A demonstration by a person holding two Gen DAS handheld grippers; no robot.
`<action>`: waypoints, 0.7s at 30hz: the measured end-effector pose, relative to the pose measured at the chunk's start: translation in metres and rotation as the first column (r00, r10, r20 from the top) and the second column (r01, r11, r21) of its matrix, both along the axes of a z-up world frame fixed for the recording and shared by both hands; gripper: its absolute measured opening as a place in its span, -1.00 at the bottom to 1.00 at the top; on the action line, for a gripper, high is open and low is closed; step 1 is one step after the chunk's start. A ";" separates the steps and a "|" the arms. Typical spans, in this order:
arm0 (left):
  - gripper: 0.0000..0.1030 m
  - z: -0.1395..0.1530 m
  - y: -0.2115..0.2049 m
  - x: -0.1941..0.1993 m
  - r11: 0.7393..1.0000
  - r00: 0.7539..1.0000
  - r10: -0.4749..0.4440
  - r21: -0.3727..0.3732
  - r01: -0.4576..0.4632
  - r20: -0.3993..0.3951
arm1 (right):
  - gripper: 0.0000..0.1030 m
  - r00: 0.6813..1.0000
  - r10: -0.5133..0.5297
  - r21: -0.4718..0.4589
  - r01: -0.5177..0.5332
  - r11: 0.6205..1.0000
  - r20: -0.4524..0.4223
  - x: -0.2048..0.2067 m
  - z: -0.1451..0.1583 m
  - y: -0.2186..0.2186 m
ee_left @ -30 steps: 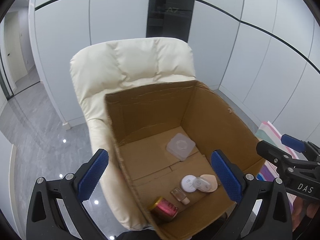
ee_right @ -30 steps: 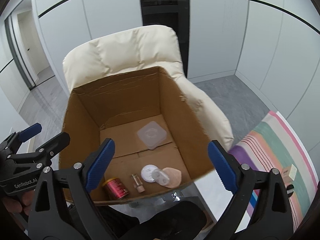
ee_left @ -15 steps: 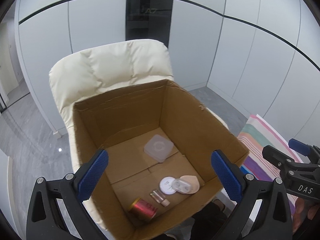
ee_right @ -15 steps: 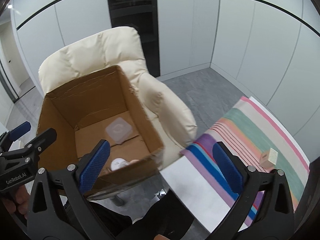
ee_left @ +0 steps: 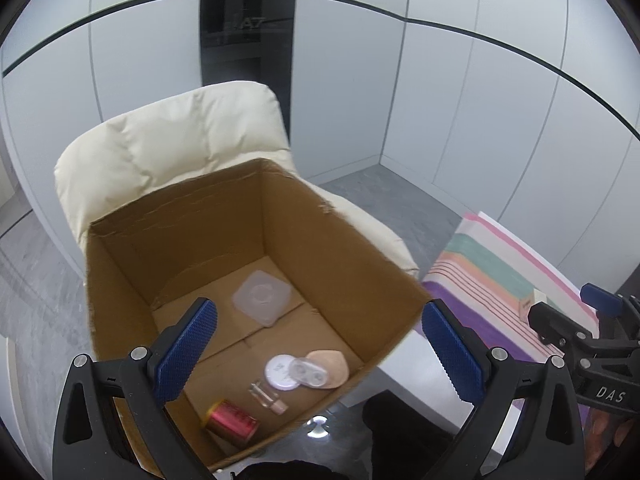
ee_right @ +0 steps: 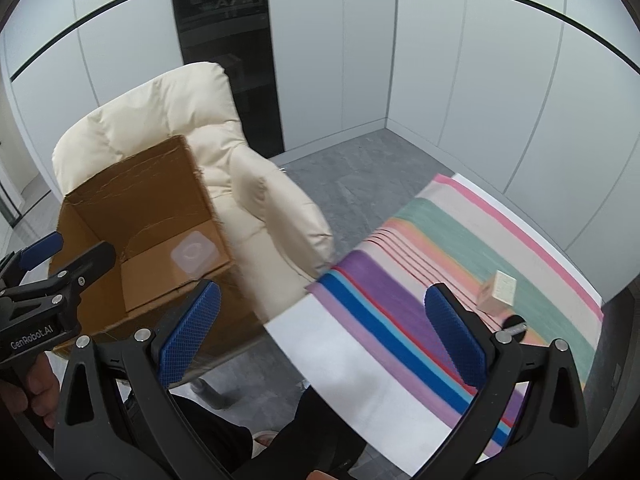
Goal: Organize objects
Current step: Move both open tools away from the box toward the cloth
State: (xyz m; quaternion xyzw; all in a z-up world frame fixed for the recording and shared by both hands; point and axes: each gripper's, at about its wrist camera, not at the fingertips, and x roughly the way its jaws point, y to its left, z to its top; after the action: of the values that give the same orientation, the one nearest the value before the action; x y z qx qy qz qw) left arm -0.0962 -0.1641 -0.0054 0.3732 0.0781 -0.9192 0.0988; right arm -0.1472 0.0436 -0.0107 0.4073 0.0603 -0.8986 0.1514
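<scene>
On a cream armchair [ee_left: 168, 148] at the left, an open cardboard box [ee_left: 340, 248] was seen, already holding a square clear lid [ee_left: 262, 296], a white round compact [ee_left: 282, 372], a clear lens case [ee_left: 306, 372], a beige sponge [ee_left: 330, 368], a small vial [ee_left: 266, 396] and a red can [ee_left: 232, 426]. Above the box the left gripper [ee_left: 320, 354] was held with its jaws wide apart and nothing between them. To the right, the right gripper [ee_right: 322, 338] was aimed at a striped cloth [ee_right: 460, 264] on the tabletop [ee_right: 360, 392], its jaws likewise apart and empty. A small pale box [ee_right: 498, 292] and a black round item [ee_right: 514, 322] lay at the far right of the cloth. A fetching step was judged to be in hand; next, the right gripper would need to be lowered around the small pale box and closed.
</scene>
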 end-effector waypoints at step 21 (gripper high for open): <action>1.00 -0.005 0.094 -0.021 0.982 0.982 -0.189 -0.007 0.189 0.007 | 1.00 0.986 -0.168 0.007 0.168 0.986 0.003 0.012 -0.002 0.093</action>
State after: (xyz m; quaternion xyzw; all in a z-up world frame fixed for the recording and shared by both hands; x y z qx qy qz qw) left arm -0.1171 -0.0698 -0.0106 0.3816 0.0384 -0.9234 0.0130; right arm -0.1354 0.1370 -0.0129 0.4132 0.0287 -0.9072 0.0740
